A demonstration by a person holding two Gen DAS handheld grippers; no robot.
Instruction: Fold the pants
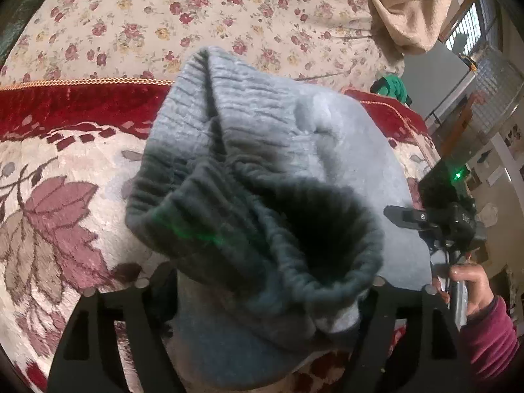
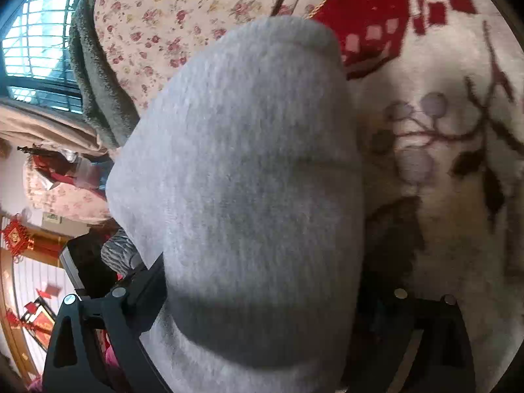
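Note:
The grey fleece pants (image 1: 262, 170) fill the middle of the left wrist view, bunched, with the ribbed elastic waistband (image 1: 308, 281) open toward the camera. My left gripper (image 1: 262, 298) is shut on the waistband fabric, which hides the fingertips. In the right wrist view a thick fold of the same pants (image 2: 242, 177) drapes over my right gripper (image 2: 262, 298), which is shut on it; the fingertips are hidden. The right gripper also shows in the left wrist view (image 1: 439, 222), held by a hand at the pants' right edge.
The pants hang over a cream and red floral blanket (image 1: 52, 203) with a red border (image 1: 82, 104). Beyond lies a rose-print sheet (image 1: 196, 9). A beige cloth (image 1: 406, 9) hangs at the far right. A green item (image 1: 391, 86) lies by the bed edge.

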